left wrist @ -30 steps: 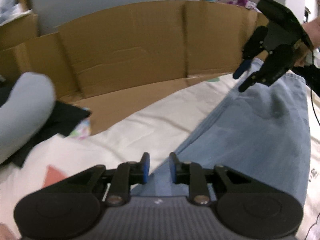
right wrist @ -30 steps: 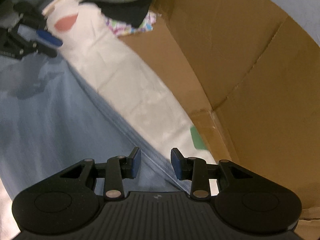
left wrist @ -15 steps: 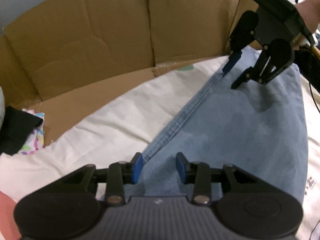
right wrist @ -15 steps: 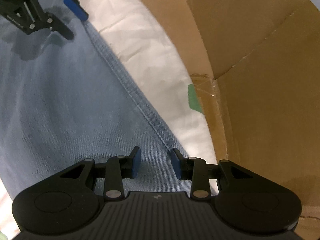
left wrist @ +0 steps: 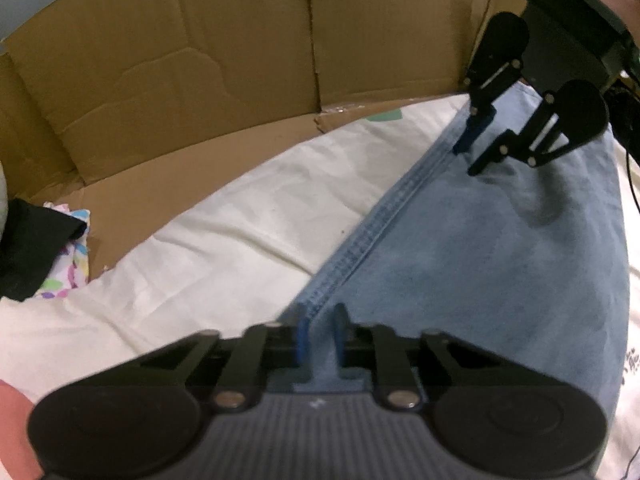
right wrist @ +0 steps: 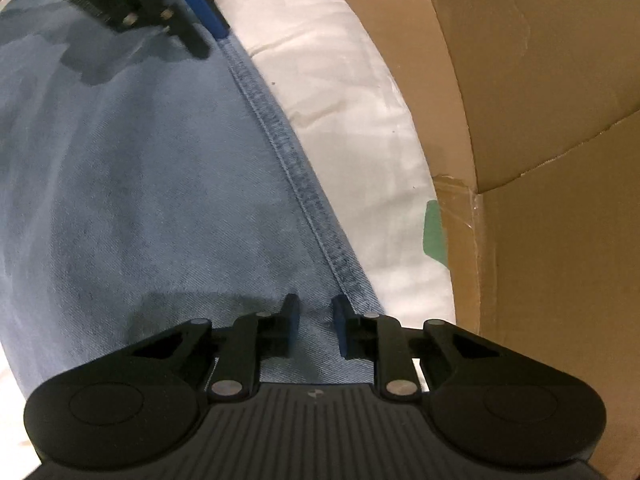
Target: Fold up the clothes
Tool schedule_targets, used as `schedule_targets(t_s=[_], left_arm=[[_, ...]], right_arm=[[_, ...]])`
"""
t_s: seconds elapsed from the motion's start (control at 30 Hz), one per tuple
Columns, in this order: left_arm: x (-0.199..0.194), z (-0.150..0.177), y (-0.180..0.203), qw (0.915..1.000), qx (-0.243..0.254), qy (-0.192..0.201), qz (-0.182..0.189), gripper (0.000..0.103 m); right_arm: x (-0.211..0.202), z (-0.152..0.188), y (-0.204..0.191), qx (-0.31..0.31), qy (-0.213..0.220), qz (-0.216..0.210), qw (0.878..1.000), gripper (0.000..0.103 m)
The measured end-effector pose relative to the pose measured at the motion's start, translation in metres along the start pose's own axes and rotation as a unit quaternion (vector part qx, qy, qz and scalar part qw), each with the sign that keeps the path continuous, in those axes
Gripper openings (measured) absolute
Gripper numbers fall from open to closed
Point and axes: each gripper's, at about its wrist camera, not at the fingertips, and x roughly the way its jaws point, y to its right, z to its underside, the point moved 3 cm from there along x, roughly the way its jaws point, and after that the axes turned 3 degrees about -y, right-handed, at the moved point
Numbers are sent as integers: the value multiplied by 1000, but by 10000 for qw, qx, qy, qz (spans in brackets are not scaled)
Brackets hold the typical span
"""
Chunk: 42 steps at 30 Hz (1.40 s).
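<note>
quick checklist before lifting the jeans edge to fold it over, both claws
1. Left claw on the stitched edge of the jeans: ok, just closed, denim between its fingers.
2. Right claw on the same edge: ok, just closing, denim between its fingers.
3. Full layer thickness caught: cannot tell.
4. Both claws sit on one seam line: ok.
5. Jeans flat on the cream sheet: ok.
6. Cardboard wall apart from the claws: ok.
</note>
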Motion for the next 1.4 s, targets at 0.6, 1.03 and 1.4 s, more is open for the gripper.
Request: schedule_targets(t_s=[0.6,1.03,1.4], left_arm=[[-22,3,2,9983,407,324,276,1],[-13,9,11,9965,797,186,185,3],[-9,7,14,9948,985,217,-175,2]], right_arm=[[-18,-7,-33,257,117,83,9996,13],[17,-28,-22,274,-126,-453,9985,25],[-9,-22,-1,719,341,-182,9967,9]])
